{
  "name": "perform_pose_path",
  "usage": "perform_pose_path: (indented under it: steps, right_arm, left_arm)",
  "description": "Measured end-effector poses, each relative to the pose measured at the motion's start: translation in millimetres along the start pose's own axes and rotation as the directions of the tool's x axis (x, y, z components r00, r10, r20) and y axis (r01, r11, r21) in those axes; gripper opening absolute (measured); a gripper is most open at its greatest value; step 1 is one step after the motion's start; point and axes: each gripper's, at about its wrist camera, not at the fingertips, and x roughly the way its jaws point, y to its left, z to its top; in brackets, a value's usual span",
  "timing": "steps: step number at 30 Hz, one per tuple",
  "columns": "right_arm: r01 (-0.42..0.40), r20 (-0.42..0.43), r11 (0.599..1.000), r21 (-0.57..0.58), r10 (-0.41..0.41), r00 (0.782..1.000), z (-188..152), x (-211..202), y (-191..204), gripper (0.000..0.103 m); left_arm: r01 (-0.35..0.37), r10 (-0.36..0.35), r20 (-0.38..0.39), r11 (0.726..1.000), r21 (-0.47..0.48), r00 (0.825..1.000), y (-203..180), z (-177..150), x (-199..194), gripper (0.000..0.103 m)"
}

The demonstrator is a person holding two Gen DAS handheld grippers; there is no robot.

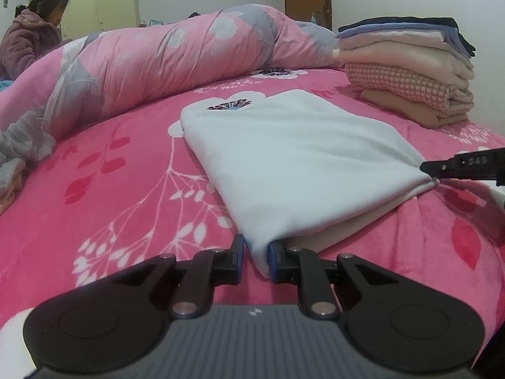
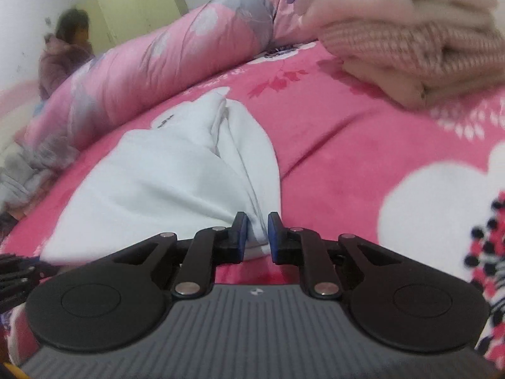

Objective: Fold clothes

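A white folded garment [image 1: 293,158] lies on the pink flowered bedspread [image 1: 126,189]. My left gripper [image 1: 256,254] is shut on its near corner, the cloth pinched between the blue pads. In the left wrist view the right gripper [image 1: 426,169] comes in from the right edge and holds the garment's right corner. In the right wrist view the white garment [image 2: 176,170] bunches into ridges that run toward my right gripper [image 2: 257,230], which is shut on a fold of it.
A stack of folded clothes [image 1: 407,72] stands at the far right on the bed, close above the right gripper [image 2: 410,31]. A rolled pink and grey quilt [image 1: 151,63] lies across the back. A person [image 1: 31,28] sits beyond it at the far left.
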Motion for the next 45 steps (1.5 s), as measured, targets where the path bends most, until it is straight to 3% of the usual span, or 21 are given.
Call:
perform_pose_path:
  steps: [8,13,15,18,22,26,32,37,40,45]
  right_arm:
    - [-0.058,0.025,0.995,0.084,0.056,0.998,-4,-4,-17,0.013]
    - [-0.111,0.032,0.979,0.171,0.107,0.994,-4,-3,-28,0.014]
    - [-0.134,0.042,0.970,0.203,0.128,0.991,-2,-6,-31,0.017]
    - [-0.186,0.059,0.946,0.267,0.176,0.983,6,-11,-38,0.019]
    - [-0.248,0.088,0.903,0.350,0.232,0.969,20,-13,-49,0.023]
    - [-0.263,0.063,0.887,0.380,0.259,0.964,33,-4,-54,0.038]
    - [-0.240,-0.055,0.878,0.414,0.287,0.956,34,21,-56,0.046]
    - [-0.246,-0.105,0.876,0.415,0.315,0.943,33,22,-52,0.046]
    - [-0.249,-0.135,0.874,0.416,0.331,0.934,33,24,-50,0.045]
    - [-0.220,-0.182,0.895,0.389,0.309,0.933,34,24,-42,0.042]
  left_arm:
    - [0.104,-0.105,-0.009,0.990,-0.099,0.994,31,-11,-11,0.029]
    - [0.247,-0.247,0.022,0.948,-0.201,0.969,63,-23,-28,0.030]
    - [0.281,-0.275,0.058,0.929,-0.242,0.960,75,-25,-34,0.044]
    - [0.359,-0.342,0.111,0.864,-0.354,0.933,96,-21,-32,0.049]
    - [0.485,-0.486,0.144,0.708,-0.513,0.862,115,-10,-5,0.057]
    - [0.487,-0.534,0.111,0.643,-0.591,0.838,116,0,25,0.057]
    - [0.466,-0.557,0.046,0.643,-0.608,0.829,106,2,46,0.055]
    - [0.462,-0.564,0.034,0.639,-0.615,0.825,105,-1,52,0.054]
    - [0.459,-0.568,0.026,0.637,-0.620,0.823,104,-3,56,0.044]
    - [0.455,-0.575,0.013,0.633,-0.627,0.818,103,-5,62,0.043]
